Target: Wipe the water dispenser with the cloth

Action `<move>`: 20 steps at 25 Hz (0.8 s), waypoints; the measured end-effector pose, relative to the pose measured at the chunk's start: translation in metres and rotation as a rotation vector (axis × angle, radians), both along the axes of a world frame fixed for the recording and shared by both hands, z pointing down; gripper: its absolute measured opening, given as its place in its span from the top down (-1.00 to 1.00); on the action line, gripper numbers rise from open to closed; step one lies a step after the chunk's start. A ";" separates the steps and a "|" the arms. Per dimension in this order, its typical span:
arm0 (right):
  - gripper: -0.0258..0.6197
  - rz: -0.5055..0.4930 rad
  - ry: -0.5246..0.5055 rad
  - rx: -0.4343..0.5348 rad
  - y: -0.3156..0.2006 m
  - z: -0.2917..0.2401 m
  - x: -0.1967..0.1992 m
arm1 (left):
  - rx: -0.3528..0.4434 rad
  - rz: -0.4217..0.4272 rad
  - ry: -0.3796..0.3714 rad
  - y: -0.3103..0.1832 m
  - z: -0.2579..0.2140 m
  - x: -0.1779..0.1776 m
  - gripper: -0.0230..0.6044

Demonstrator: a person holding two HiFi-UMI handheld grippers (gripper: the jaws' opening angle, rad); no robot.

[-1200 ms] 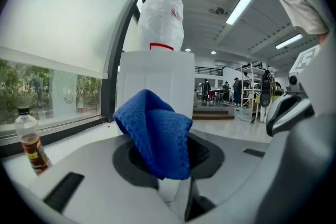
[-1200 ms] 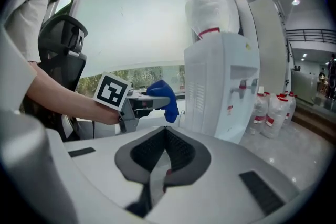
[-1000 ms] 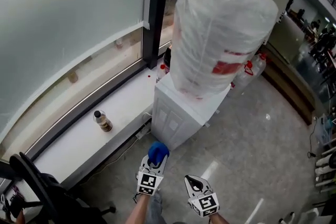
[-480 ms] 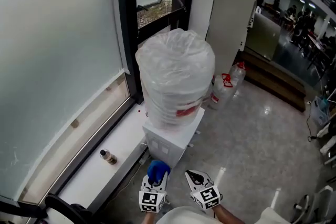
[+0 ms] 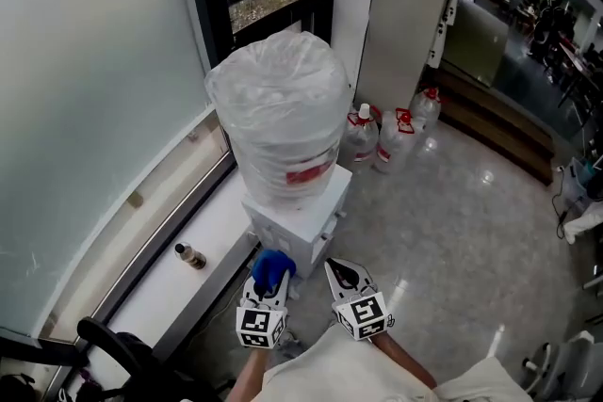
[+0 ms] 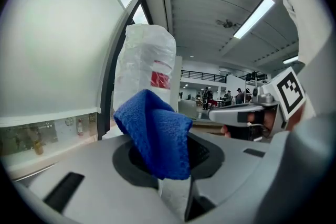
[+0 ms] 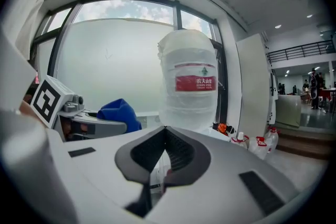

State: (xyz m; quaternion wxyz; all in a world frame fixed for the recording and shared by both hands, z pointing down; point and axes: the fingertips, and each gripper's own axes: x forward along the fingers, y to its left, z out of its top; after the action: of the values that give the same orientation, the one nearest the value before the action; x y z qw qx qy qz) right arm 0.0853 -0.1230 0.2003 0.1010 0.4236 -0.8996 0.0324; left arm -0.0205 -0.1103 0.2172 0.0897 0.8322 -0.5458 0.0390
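The left claw point(image 5: 267, 295) is clamped on a bunched blue cloth point(image 5: 271, 265), held near the base of the white water dispenser point(image 5: 300, 219). The right claw point(image 5: 343, 276), just beside it, has its jaws pressed together on nothing. A plastic-wrapped water bottle point(image 5: 279, 118) tops the dispenser.

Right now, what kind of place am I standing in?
Probably the open hall of an office or public building: a water dispenser stands by a frosted window, spare water jugs sit on the polished floor, and a railed upper level overlooks it.
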 end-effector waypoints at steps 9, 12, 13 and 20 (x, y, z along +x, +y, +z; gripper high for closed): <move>0.88 -0.006 0.002 -0.012 -0.019 0.007 -0.011 | 0.012 -0.022 0.002 -0.022 -0.008 0.003 0.57; 0.88 0.004 0.005 -0.023 -0.021 0.012 -0.012 | 0.008 -0.023 -0.010 -0.023 -0.005 0.000 0.57; 0.88 0.007 0.004 -0.024 -0.021 0.012 -0.012 | 0.006 -0.022 -0.012 -0.023 -0.004 0.001 0.57; 0.88 0.008 0.003 -0.022 -0.023 0.011 -0.011 | 0.003 -0.025 -0.005 -0.023 -0.003 0.002 0.57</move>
State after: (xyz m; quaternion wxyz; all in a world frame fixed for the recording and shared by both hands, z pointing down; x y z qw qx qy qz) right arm 0.0745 -0.1456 0.2114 0.1070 0.4262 -0.8973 0.0422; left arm -0.0182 -0.1330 0.2142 0.0877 0.8252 -0.5566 0.0394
